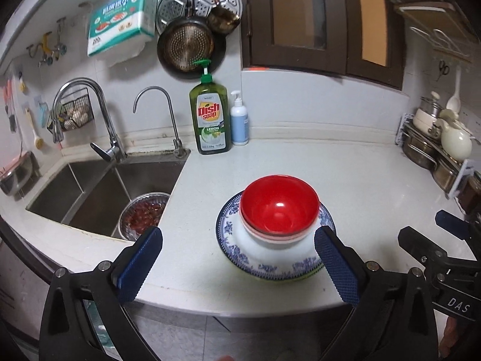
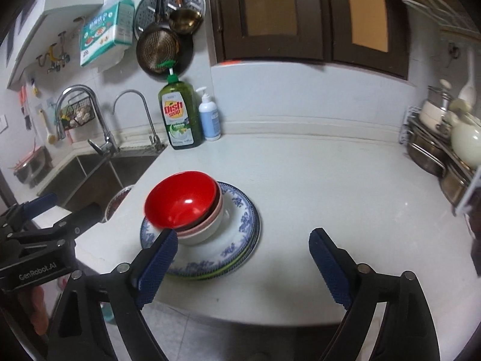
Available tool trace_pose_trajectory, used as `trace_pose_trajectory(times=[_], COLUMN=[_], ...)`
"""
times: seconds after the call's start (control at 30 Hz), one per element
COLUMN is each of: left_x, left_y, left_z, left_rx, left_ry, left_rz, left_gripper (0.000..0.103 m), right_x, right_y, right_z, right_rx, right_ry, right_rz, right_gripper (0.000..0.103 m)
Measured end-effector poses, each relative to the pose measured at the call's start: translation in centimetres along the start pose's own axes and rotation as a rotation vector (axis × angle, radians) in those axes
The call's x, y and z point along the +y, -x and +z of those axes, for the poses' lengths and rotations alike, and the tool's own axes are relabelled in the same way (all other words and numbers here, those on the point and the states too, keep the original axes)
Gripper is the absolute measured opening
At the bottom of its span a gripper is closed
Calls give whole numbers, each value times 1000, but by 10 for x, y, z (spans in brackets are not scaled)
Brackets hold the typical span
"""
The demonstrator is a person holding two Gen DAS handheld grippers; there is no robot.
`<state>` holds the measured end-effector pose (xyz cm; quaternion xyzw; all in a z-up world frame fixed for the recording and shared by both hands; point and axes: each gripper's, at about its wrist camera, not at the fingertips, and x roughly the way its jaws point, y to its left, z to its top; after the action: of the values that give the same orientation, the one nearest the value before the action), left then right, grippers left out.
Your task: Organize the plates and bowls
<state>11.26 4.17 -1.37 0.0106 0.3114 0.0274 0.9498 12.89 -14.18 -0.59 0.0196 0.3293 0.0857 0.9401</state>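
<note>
Nested bowls, red bowl on top, stacked on blue-patterned plates on white counter beside sink; left gripper and right gripper both spread wide, empty.

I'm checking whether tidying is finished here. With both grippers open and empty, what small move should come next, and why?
Probably just back both off: the red bowl already nests in the pink and white bowls atop the blue-patterned plate stack, and the left gripper and right gripper hold nothing.
</note>
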Motion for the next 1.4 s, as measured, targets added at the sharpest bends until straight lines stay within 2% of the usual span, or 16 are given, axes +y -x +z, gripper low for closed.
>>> trace_pose_trajectory(times=[0.33, 0.57, 0.93, 1.4], left_x=[8, 13, -3, -12], left_y=[63, 100, 140, 166], left_z=[-35, -48, -65, -80], left_rx=[-13, -50, -81, -89], left_ry=[-36, -29, -21, -4], left_rz=[-52, -62, -49, -41], left_gripper=[103, 103, 103, 103], right_x=[15, 26, 24, 14], right_y=[76, 119, 157, 191], right_z=[-47, -64, -72, -87], right_rx=[-68, -102, -136, -159], right_ry=[-73, -70, -46, -17], right_rz=[-85, -117, -105, -94], right_gripper=[90, 90, 90, 90])
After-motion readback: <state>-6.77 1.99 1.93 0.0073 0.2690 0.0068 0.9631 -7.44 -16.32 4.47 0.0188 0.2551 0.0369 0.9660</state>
